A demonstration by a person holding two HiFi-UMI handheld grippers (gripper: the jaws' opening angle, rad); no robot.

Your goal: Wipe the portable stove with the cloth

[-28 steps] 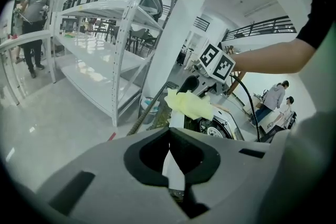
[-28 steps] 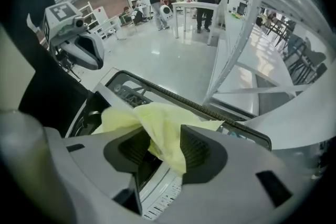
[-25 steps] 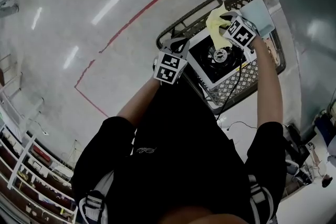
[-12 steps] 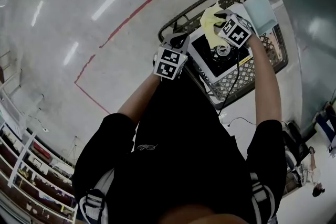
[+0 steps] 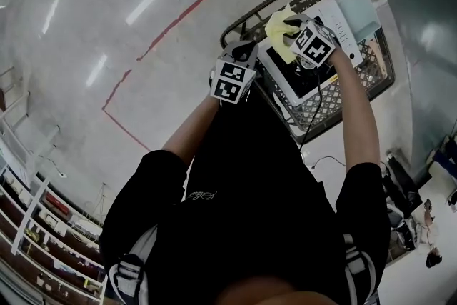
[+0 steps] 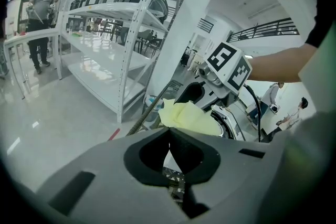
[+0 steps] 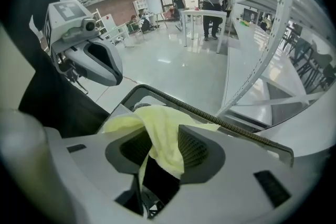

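Looked steeply down over a glossy pale floor (image 5: pixel 86 25), a red line (image 5: pixel 178 18) slanting across it at the left. Had the left arm (image 5: pixel 189 136) bent at the elbow, forearm rising to the left gripper (image 5: pixel 241 52), which pointed slantwise down at the near-left rim of the black mesh basket (image 5: pixel 368 78). Held those jaws fully together, tip against tip, with nothing between them. Bore only black-and-white square markers on each gripper's cube, and a small script mark on the black shirt (image 5: pixel 235 225), too small to read.

Found the yellow cloth (image 5: pixel 277 26) just right of that, bunched over the stove's left end near the basket's far-left rim and pinched in the right gripper (image 5: pixel 293 36). Had just been closing those jaws, with a fold of cloth hanging between the ribbed pads and the rest spilling forward past them.

Found the portable stove (image 5: pixel 303 86) lying inside the basket, white-edged with a dark top, its long axis running from lower left to upper right in the head view, in line with the basket's long side, its left end nearest the left gripper.

Stretched the right arm (image 5: pixel 360 125) nearly straight up the right side of the head view, wrist bent so that its gripper pointed steeply down onto the stove. Faced a white shelving rack (image 6: pixel 105 34) beyond the basket in both gripper views.
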